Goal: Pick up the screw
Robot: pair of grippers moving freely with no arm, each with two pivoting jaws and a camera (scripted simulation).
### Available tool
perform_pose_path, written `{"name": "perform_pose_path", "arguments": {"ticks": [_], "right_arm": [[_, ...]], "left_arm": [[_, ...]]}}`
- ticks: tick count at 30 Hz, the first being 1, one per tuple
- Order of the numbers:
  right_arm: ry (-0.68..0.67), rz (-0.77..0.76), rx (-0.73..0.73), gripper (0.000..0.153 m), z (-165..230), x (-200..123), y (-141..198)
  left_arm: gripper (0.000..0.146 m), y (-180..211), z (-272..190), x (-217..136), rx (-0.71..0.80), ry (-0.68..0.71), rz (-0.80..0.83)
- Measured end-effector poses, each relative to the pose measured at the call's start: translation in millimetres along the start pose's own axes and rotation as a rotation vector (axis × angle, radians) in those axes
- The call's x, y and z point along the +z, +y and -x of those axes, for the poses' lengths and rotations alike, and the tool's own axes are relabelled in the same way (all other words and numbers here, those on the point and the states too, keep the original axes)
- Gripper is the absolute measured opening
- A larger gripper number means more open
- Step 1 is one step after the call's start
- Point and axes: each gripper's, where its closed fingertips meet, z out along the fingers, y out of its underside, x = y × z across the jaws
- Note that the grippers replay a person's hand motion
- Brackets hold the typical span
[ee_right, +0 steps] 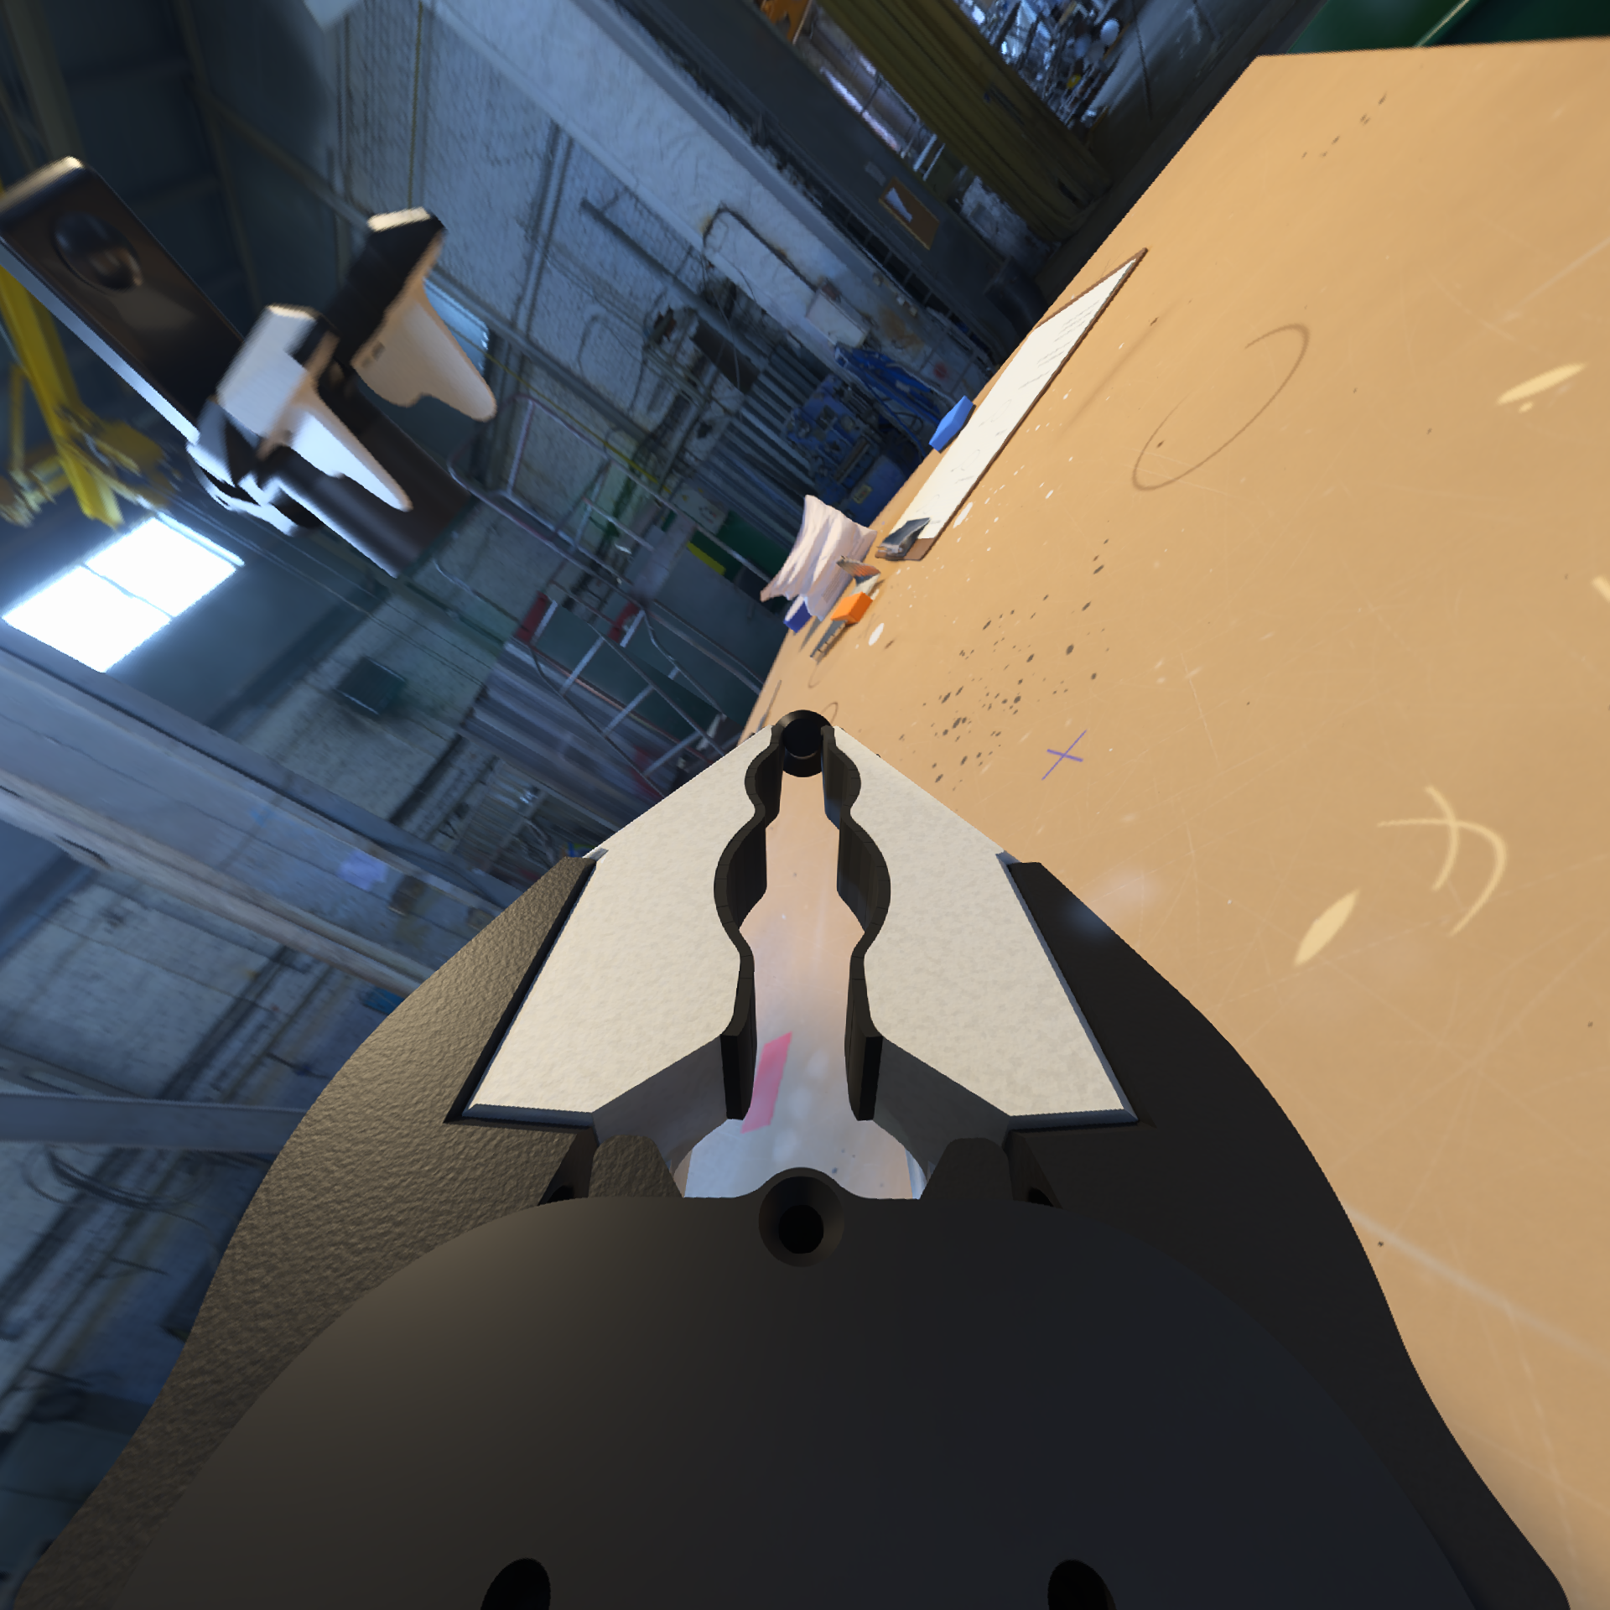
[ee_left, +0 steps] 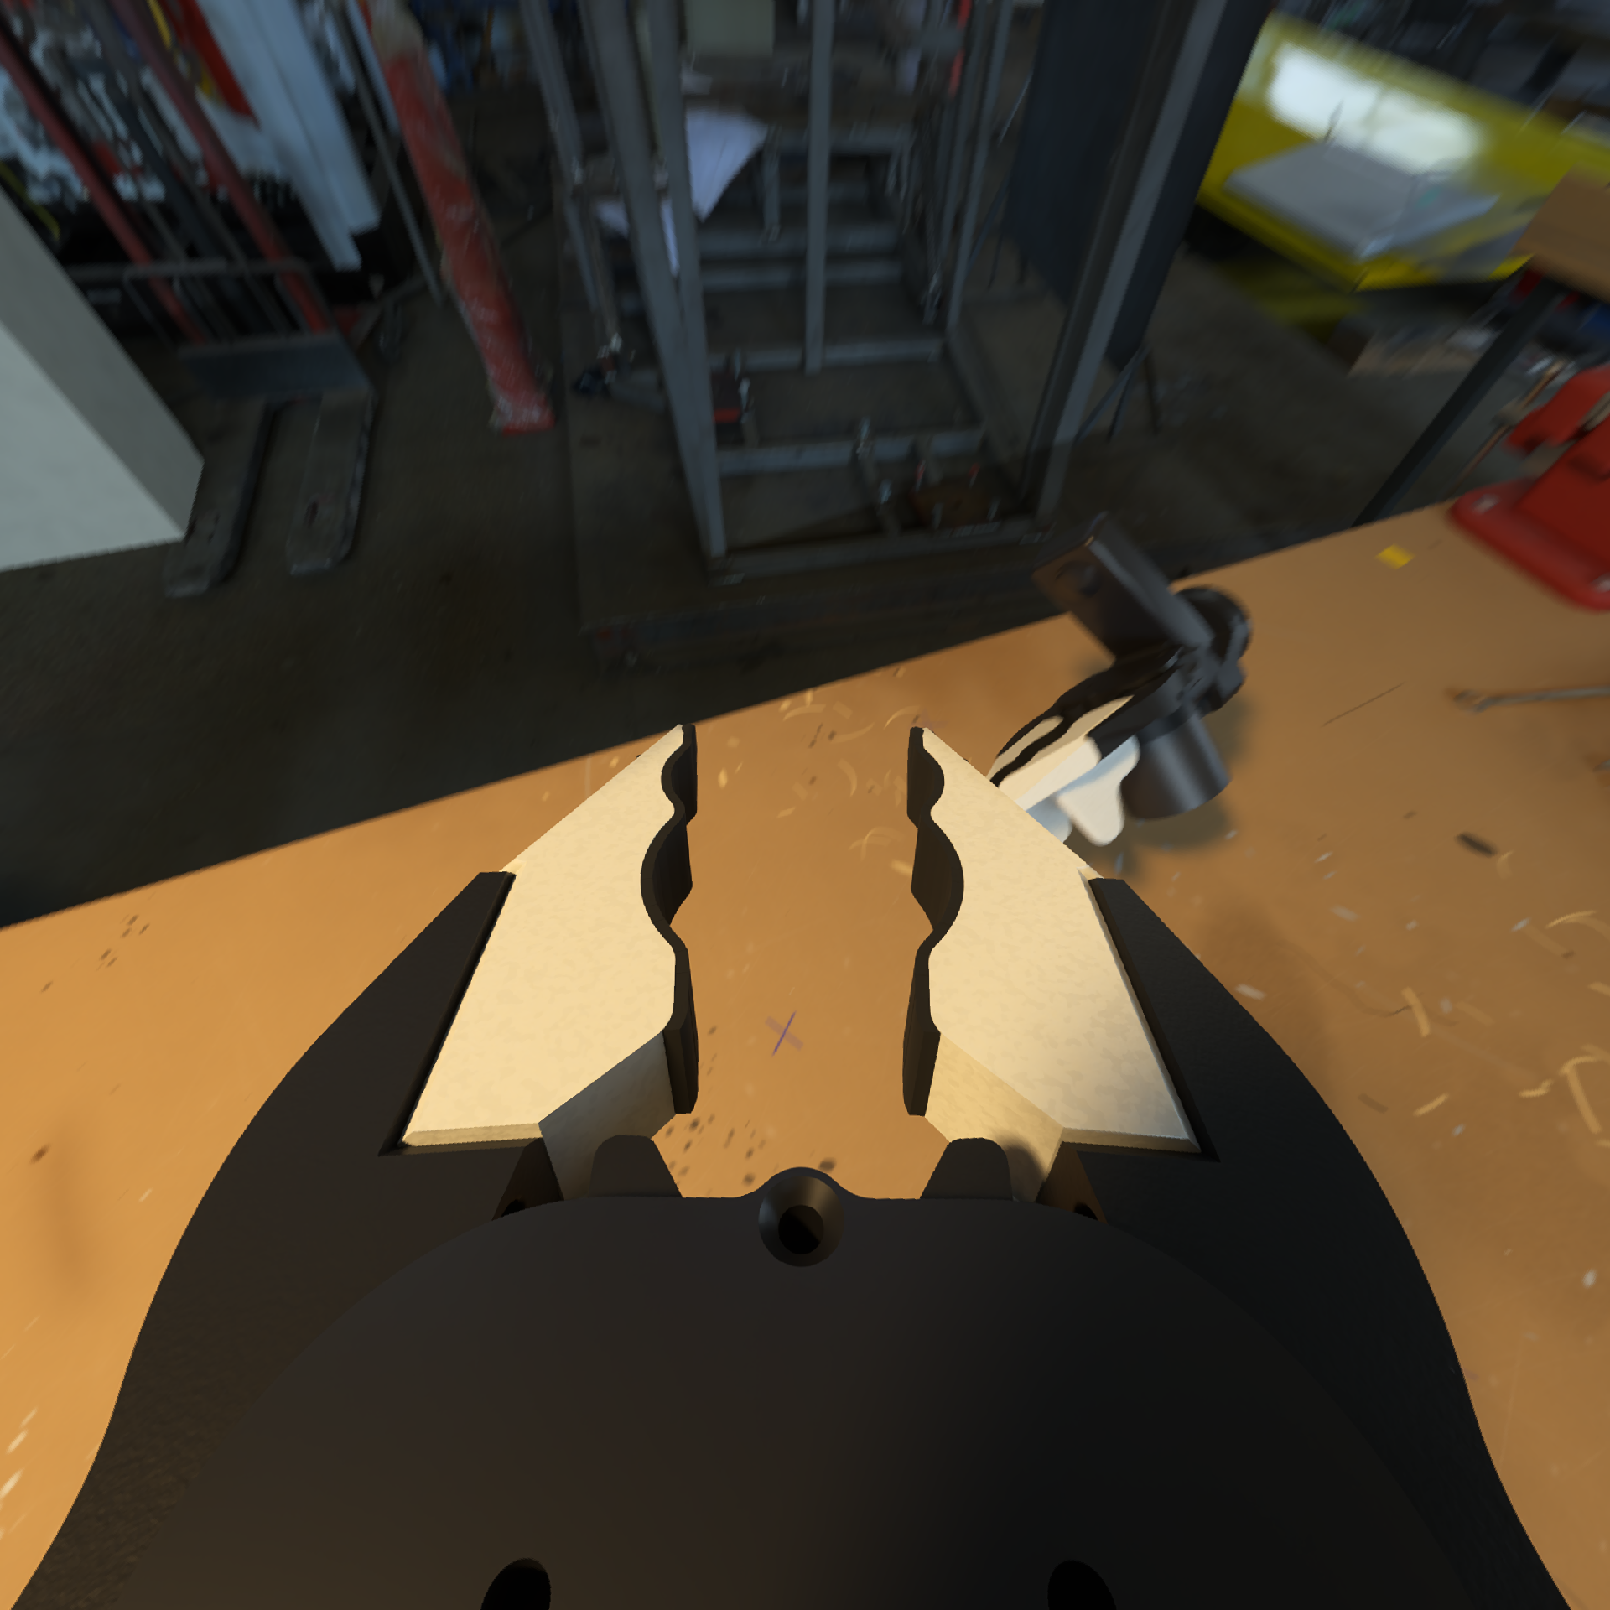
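The screw is mostly hidden between the right fingers. Far right, a red vise is cut off by the edge. Workshop racks beyond the surface are blurred.

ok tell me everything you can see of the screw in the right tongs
Only the screw's end shows: a small, round, glossy black piece, apparently its head, pinched at the very tips of the right tongs, whose pale fingers are closed around it. The shank is hidden. It looks lifted clear of the tan workbench; nothing else touches it. In the left wrist view it cannot be made out.
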Motion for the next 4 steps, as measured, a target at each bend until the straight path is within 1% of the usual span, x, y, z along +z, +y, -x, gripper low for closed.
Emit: {"name": "perform_pose_path", "arguments": {"ticks": [4], "right_arm": [[0.026,0.028,-0.104,0.008,6,4,0]], "left_arm": [[0.056,-28,-23,-13,-0.035,0.107,-0.192]]}}
